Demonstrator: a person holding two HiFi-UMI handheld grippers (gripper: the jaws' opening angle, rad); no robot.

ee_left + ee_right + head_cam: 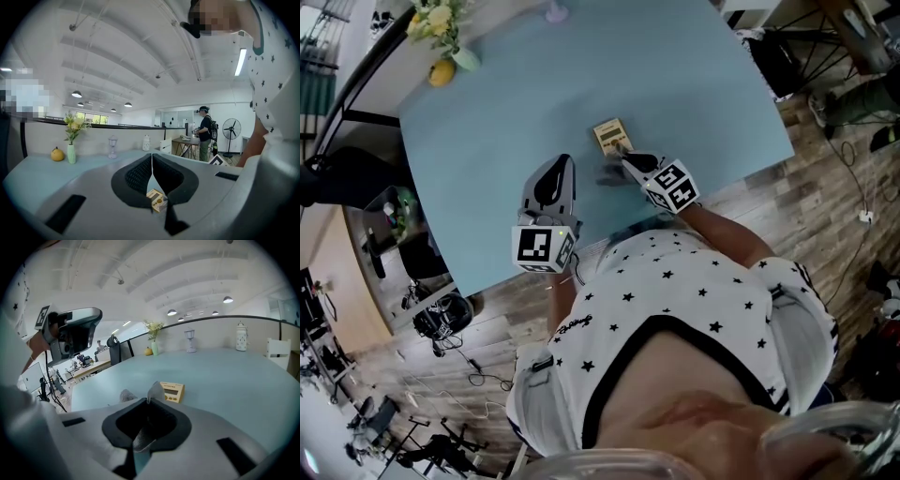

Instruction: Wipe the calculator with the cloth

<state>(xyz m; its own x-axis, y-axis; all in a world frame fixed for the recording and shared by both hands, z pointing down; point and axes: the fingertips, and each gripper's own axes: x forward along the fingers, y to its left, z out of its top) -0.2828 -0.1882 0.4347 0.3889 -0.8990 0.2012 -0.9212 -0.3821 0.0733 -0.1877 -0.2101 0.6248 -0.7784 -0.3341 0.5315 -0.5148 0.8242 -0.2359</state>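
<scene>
Calculator (611, 136) lies flat on the blue surface (487, 112), toward its near edge. Left gripper (152, 157): jaws together, empty, hanging left of it. Cloth (155, 391) is pinched in the right gripper (147, 402) jaws, just short of the calculator. Suggest lowering until the cloth lies flat on the face, pressing lightly, and steadying the case with the left. Keys are too small to read; cloth-to-case contact is unclear.
</scene>
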